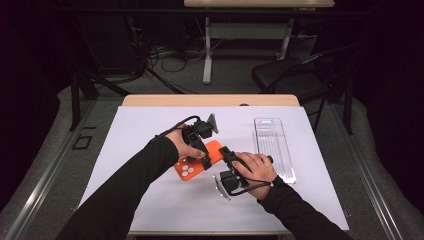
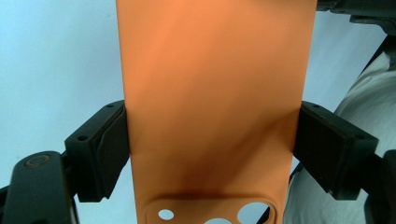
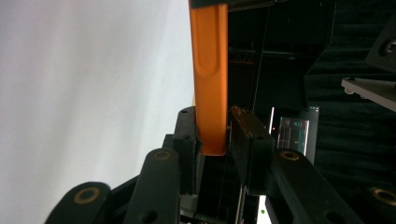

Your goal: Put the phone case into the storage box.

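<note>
Left gripper (image 1: 204, 159) has the orange phone case (image 1: 197, 161) clamped across its width, pads (image 2: 109, 149) pressed on both long edges, camera holes at the near end. The case sits low over the white sheet (image 1: 150, 200) on the counter (image 1: 210, 100), mid-table. Right gripper (image 1: 226, 152) is at the case's other end, jaws narrow around its thin edge; one pad touches, the other seems a hair off. A clear tray (image 1: 273, 147) lies just right.
</note>
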`<state>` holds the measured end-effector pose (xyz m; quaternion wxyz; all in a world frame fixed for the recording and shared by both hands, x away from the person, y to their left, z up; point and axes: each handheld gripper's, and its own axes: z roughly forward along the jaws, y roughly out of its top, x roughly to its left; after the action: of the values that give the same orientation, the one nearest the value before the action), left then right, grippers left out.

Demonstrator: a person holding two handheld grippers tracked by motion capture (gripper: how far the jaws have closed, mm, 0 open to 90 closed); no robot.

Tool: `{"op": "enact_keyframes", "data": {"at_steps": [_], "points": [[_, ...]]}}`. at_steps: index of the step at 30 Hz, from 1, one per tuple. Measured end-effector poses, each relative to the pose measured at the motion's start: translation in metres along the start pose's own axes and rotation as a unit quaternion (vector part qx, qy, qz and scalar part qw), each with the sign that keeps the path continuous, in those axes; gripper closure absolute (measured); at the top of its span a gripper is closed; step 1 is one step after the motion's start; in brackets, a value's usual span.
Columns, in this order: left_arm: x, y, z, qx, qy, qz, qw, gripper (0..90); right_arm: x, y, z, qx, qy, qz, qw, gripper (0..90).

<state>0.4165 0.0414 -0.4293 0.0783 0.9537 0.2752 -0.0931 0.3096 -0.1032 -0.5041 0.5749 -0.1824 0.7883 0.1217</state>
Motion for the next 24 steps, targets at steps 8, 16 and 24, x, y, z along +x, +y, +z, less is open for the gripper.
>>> {"op": "enact_keyframes", "data": {"at_steps": [8, 16, 24], "points": [[0.0007, 0.0003, 0.0000, 0.001, -0.002, 0.000, 1.0000, 16.4, 0.0004, 0.0014, 0.0018, 0.001, 0.000, -0.006, 1.0000, 74.2], [0.0003, 0.0001, 0.0003, 0.001, -0.005, -0.001, 1.0000, 16.4, 0.0012, 0.0017, 0.0031, 0.002, -0.001, -0.006, 1.0000, 74.9], [0.0010, -0.0004, 0.0008, -0.001, -0.007, -0.001, 1.0000, 16.3, 0.0020, 0.0022, 0.0031, 0.002, -0.004, -0.008, 1.0000, 76.1]]}}
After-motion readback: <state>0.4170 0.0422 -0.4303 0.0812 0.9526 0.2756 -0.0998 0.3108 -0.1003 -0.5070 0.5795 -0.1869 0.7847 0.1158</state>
